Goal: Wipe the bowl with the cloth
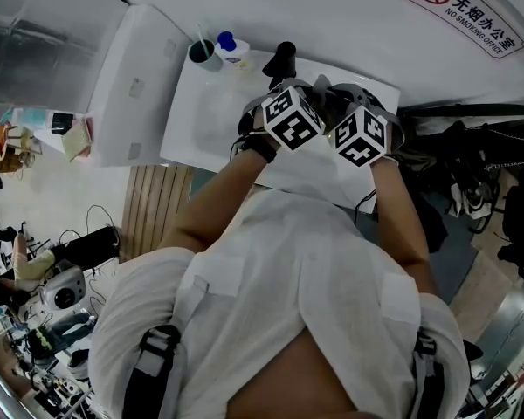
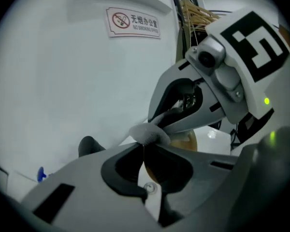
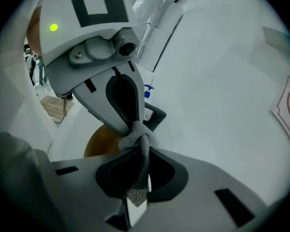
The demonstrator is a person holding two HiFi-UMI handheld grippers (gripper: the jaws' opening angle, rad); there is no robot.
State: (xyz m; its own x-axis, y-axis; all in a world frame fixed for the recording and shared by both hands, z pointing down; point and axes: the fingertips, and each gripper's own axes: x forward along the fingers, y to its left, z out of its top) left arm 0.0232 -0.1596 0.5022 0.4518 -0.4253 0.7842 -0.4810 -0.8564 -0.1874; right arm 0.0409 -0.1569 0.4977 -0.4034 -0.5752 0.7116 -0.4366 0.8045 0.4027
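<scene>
My left gripper (image 2: 144,148) is shut on the rim of a brown bowl (image 2: 187,142), which shows through and behind its jaws. A grey cloth (image 3: 137,170) hangs between the jaws of my right gripper (image 3: 137,151), which is shut on it. The bunched end of the cloth (image 2: 150,134) presses against the bowl's edge, right at the left gripper's tips (image 3: 133,125). In the right gripper view the bowl (image 3: 99,141) shows low behind the left gripper. In the head view both marker cubes (image 1: 293,119) (image 1: 362,136) sit side by side over the white basin; bowl and cloth are hidden there.
The white basin top (image 1: 201,120) carries a dark cup (image 1: 205,53) and a blue-capped bottle (image 1: 231,47) at its far left corner. A black tap (image 1: 282,58) stands at the back, close behind the grippers. A white wall with a no-smoking sign (image 1: 463,7) rises behind.
</scene>
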